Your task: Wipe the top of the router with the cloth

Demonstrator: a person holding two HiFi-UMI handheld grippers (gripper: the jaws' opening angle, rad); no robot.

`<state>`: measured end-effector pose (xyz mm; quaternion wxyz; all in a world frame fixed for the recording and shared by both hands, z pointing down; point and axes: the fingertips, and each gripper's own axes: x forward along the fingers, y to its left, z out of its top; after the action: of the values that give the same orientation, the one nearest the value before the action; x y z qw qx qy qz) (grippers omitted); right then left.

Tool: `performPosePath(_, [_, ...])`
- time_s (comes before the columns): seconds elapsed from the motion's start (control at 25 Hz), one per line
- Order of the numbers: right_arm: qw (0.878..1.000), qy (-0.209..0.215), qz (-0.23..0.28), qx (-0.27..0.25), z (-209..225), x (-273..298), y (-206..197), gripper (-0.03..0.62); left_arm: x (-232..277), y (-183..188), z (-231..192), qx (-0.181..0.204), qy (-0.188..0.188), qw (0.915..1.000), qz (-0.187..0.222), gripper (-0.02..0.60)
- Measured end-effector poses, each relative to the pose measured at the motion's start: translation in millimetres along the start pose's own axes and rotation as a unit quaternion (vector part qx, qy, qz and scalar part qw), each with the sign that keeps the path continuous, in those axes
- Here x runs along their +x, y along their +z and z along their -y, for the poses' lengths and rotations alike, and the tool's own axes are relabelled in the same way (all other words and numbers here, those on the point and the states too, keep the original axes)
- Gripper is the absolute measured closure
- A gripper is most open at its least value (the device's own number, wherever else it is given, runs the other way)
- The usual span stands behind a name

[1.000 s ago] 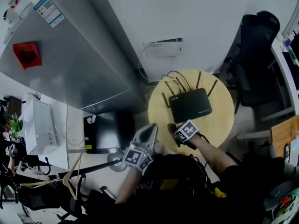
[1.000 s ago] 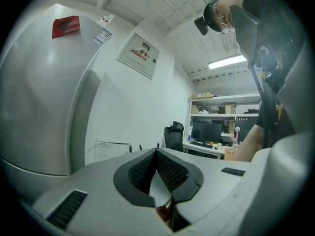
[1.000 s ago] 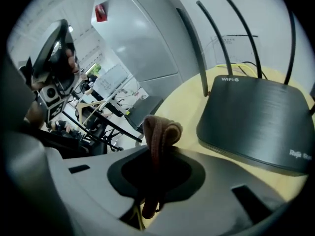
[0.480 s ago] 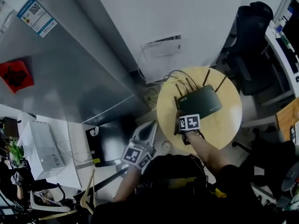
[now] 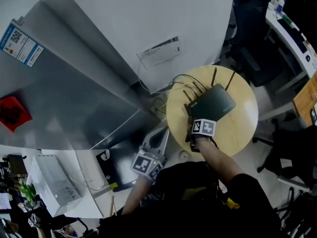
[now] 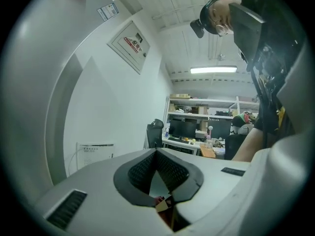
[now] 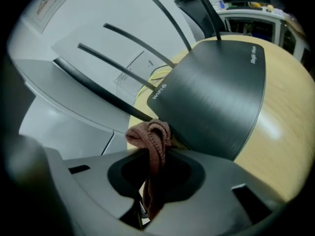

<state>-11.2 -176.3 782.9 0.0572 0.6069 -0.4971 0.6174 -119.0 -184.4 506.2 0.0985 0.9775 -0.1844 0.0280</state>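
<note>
A black router (image 5: pixel 212 104) with several antennas lies on a round wooden table (image 5: pixel 242 128). In the right gripper view its dark brushed top (image 7: pixel 216 92) fills the middle, antennas slanting off to the left. My right gripper (image 5: pixel 194 119) sits at the router's near left edge, shut on a brownish-pink cloth (image 7: pixel 151 140) that bunches up above the jaws and hangs down between them. The cloth end lies right at the router's near corner; I cannot tell if it touches. My left gripper (image 5: pixel 159 135) hangs left of the table, off it, shut with nothing in it (image 6: pixel 156 154).
Cables (image 5: pixel 159 103) trail from the router to a white wall box (image 5: pixel 161 50). A large grey cabinet (image 5: pixel 64 93) stands to the left. A dark office chair (image 5: pixel 252 33) and a desk with screens (image 5: pixel 297 19) lie beyond the table at the right.
My right gripper has moved with the cloth from the table's near left rim up to the router's near edge. The left gripper stays low beside the table. The head view has shifted.
</note>
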Motion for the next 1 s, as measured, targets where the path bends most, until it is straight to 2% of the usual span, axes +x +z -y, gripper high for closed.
performPosePath(0.2, [0.999,0.007,-0.018,0.028,9.1,-6.4,-13.0,0.533,0.0,1.3,1.0,-0.018,-0.004,0.9998,0.005,0.588])
performPosePath(0.44, [0.999,0.008,-0.045,-0.009,22.2,-15.7,-25.2,0.533,6.7,2.4,19.0,-0.018,-0.006,0.9997,0.018,0.588])
performPosePath(0.68, [0.99,0.011,-0.109,-0.085,45.6,-28.5,-36.1,0.533,16.4,8.3,44.0,-0.021,0.021,0.999,0.033,0.588])
performPosePath(1.0, [0.965,0.012,-0.169,-0.202,73.9,-50.0,-38.5,0.533,28.4,7.5,80.2,-0.017,0.06,0.9971,0.044,0.588])
